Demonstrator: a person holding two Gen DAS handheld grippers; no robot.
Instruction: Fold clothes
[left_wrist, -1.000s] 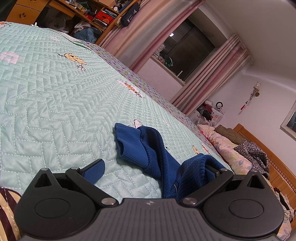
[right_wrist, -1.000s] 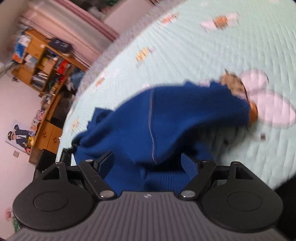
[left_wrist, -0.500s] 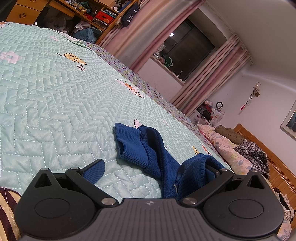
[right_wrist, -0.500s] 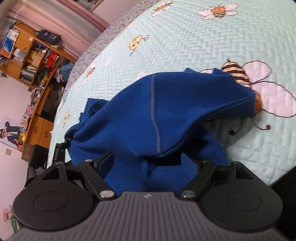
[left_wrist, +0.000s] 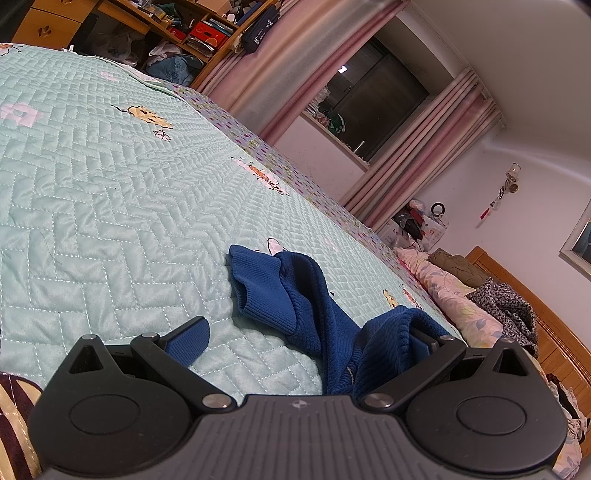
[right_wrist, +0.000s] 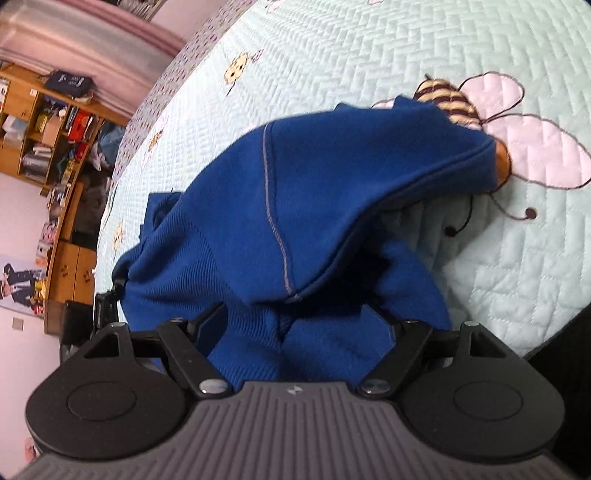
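Observation:
A dark blue knit sweater (left_wrist: 306, 299) lies crumpled on the mint quilted bedspread (left_wrist: 110, 206). Its ribbed cuff (left_wrist: 258, 284) points toward the left. My left gripper (left_wrist: 306, 343) rests low on the bed and is open. Its left pad (left_wrist: 188, 339) is bare, and a fold of the sweater drapes over its right finger. In the right wrist view the sweater (right_wrist: 332, 177) rises like a tent over my right gripper (right_wrist: 295, 321). That gripper's jaws stand wide apart, with bunched cloth lying between and over the fingers (right_wrist: 212, 321).
A large bee print (right_wrist: 480, 122) shows on the bedspread (right_wrist: 406, 55) beside the sweater. The bed's near edge (right_wrist: 554, 343) drops off at the lower right. Wooden shelves (left_wrist: 166, 26), pink curtains (left_wrist: 288, 55), and pillows with piled clothes (left_wrist: 454, 291) by the headboard surround the bed.
The right gripper has rolled and shifted a little, so the sweater and bee print now look larger and closer. The left wrist view is unchanged.

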